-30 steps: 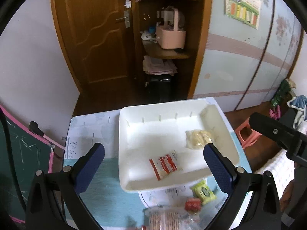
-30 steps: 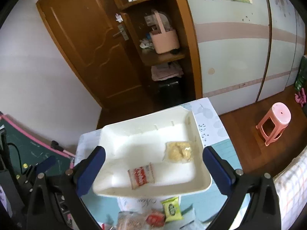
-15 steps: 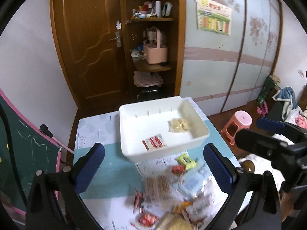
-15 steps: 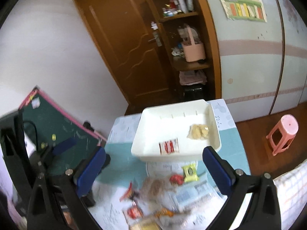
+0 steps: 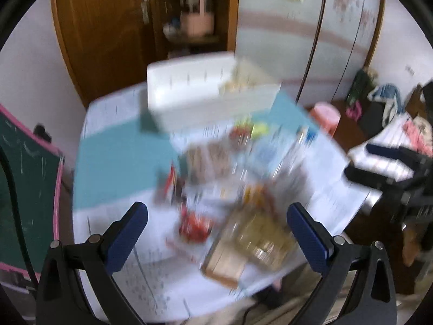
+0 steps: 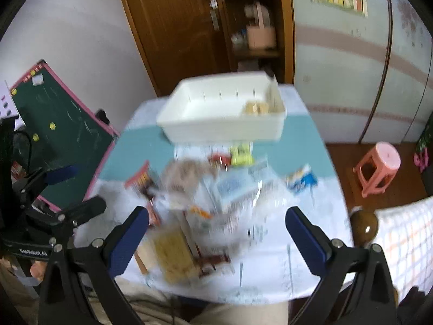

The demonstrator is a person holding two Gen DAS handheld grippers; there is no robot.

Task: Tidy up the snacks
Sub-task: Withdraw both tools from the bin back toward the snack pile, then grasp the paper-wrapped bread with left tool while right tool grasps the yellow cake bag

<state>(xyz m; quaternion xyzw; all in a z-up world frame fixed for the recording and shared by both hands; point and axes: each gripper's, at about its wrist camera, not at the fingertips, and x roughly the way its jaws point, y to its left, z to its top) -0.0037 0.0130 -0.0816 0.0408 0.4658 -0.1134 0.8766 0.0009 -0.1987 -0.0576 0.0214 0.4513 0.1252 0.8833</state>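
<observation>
Both views are pretty smeared, but the left gripper (image 5: 216, 224) and right gripper (image 6: 216, 224) each have their blue fingers spread wide with nothing between them, hanging above the near side of the table (image 6: 303, 268). The heap of snack packets (image 6: 216, 189) lies straight ahead of both tools, just past the fingertips, and a yellowish packet (image 6: 173, 254) sits closest, by the right gripper's left finger. Further out, beyond the heap, is the white bin (image 6: 222, 127), with one pale snack (image 6: 255, 107) in its far right corner.

left gripper (image 5: 216, 227) and right gripper (image 6: 216, 226) both gape wide with nothing between their blue fingers (image 5: 127, 233); each shows at the other's outer edge.
</observation>
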